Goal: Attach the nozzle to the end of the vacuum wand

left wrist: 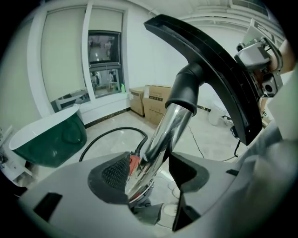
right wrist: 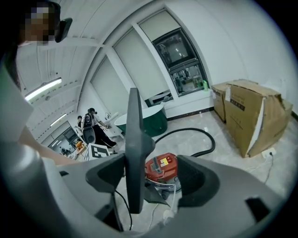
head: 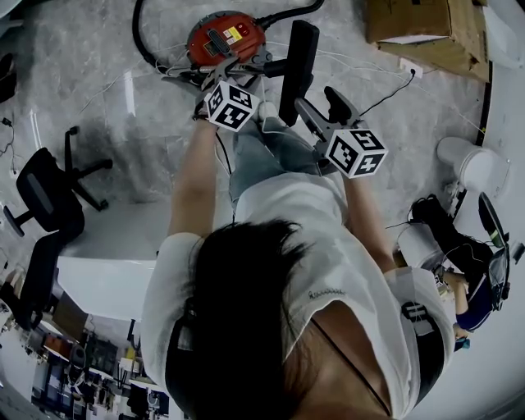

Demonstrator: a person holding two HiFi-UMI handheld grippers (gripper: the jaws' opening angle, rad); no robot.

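The chrome vacuum wand [left wrist: 160,139] runs up between the jaws of my left gripper [left wrist: 149,172]. Its lower part lies against the left pad [left wrist: 114,173], and a gap shows beside the right pad. The black nozzle [left wrist: 219,74] sits with its collar on the wand's upper end. In the right gripper view the nozzle [right wrist: 135,148] stands edge-on between the jaws of my right gripper [right wrist: 149,179], close to the left pad and far from the right one. In the head view both grippers, left [head: 215,80] and right [head: 310,105], flank the nozzle [head: 298,70].
The red vacuum body [head: 225,37] sits on the floor ahead with its black hose [head: 143,41] curling left. Cardboard boxes [head: 418,25] stand at the far right. An office chair [head: 49,193] is at the left, and a white bin [head: 472,164] at the right. A green tub [left wrist: 51,137] stands by the window.
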